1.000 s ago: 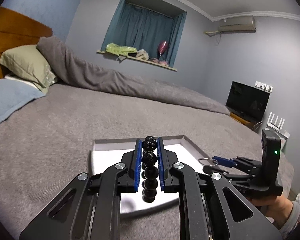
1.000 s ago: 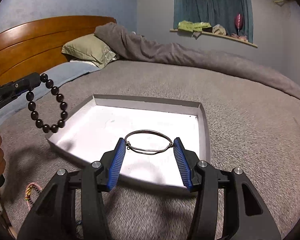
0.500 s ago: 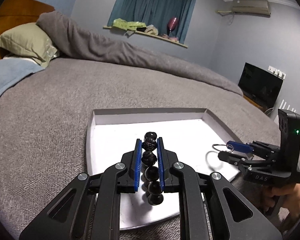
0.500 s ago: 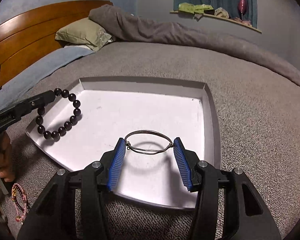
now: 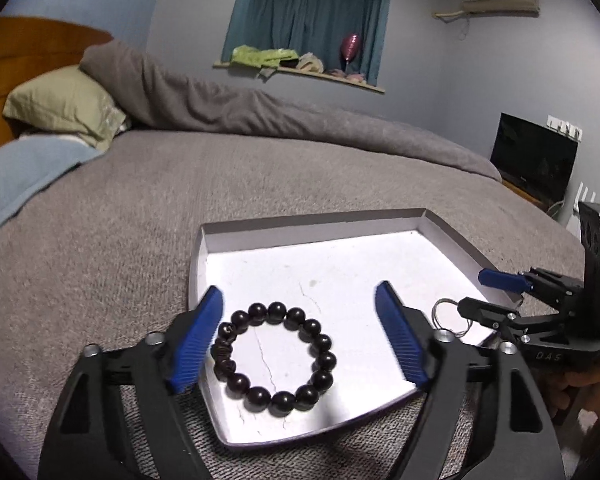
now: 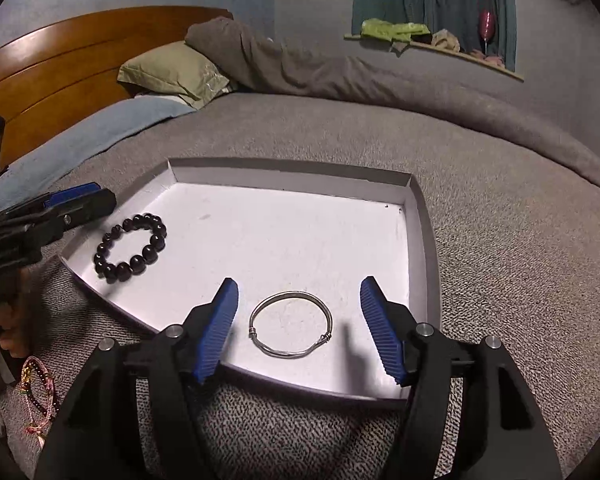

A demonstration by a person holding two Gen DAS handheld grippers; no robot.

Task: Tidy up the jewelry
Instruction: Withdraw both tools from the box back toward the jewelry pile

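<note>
Two bracelets lie flat in tray on bed: beads near its L edge, bangle at front edge. L claw jaws opening, straddling beads, pads not touching. R claw jaws opening too, bangle loose between pads, not gripped. Red cord on bed outside tray, front-left.

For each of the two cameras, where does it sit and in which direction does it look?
Left wrist: sits on the left gripper, jaws opening, looking down its fingers at the black bead bracelet in the white tray; a hand shows far right.
Right wrist: sits on the right gripper, jaws opening, over the silver bangle; a hand shows at left.
Shared: tray, bracelet, bangle, bed, windowsill; each sees the other gripper.
</note>
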